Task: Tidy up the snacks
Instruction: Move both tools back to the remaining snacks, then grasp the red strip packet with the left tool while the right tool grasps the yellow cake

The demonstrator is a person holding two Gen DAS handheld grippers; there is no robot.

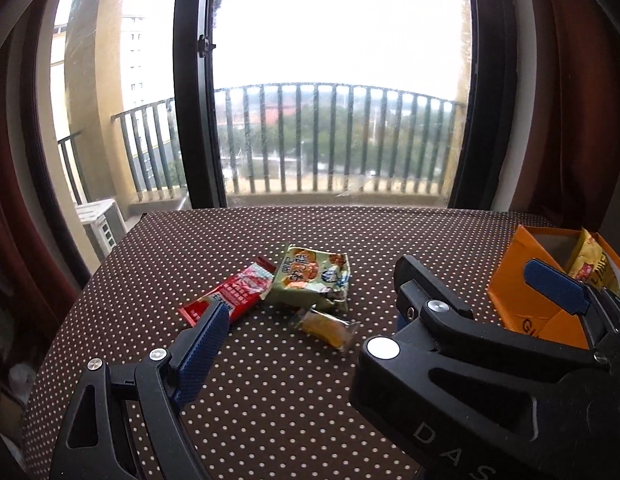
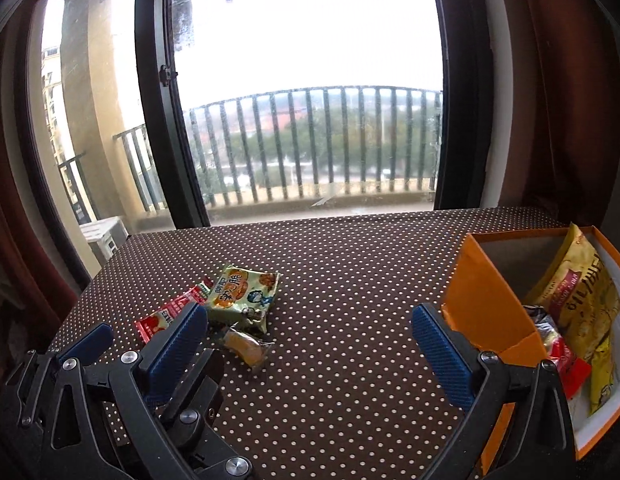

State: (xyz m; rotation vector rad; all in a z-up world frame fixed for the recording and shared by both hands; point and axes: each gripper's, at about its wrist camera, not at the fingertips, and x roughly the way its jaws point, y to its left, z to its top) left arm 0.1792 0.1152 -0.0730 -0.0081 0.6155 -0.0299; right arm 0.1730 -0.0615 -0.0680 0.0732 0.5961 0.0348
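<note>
Three snacks lie together on the dotted tablecloth: a red packet (image 1: 229, 296) (image 2: 169, 314), a green packet (image 1: 312, 278) (image 2: 243, 294) and a small clear-wrapped orange sweet (image 1: 326, 326) (image 2: 245, 346). An orange box (image 2: 486, 304) (image 1: 522, 280) at the right holds a yellow bag (image 2: 578, 300) (image 1: 592, 266) and a red packet (image 2: 562, 354). My left gripper (image 1: 305, 348) is open and empty, hovering short of the snacks. My right gripper (image 2: 310, 344) is open and empty, between the snacks and the box. The right gripper crosses the left wrist view.
The table (image 2: 350, 256) has a brown cloth with white dots and stands against a balcony window (image 2: 310, 120). Dark red curtains (image 2: 558, 100) hang at both sides. The left gripper's body shows at the lower left of the right wrist view.
</note>
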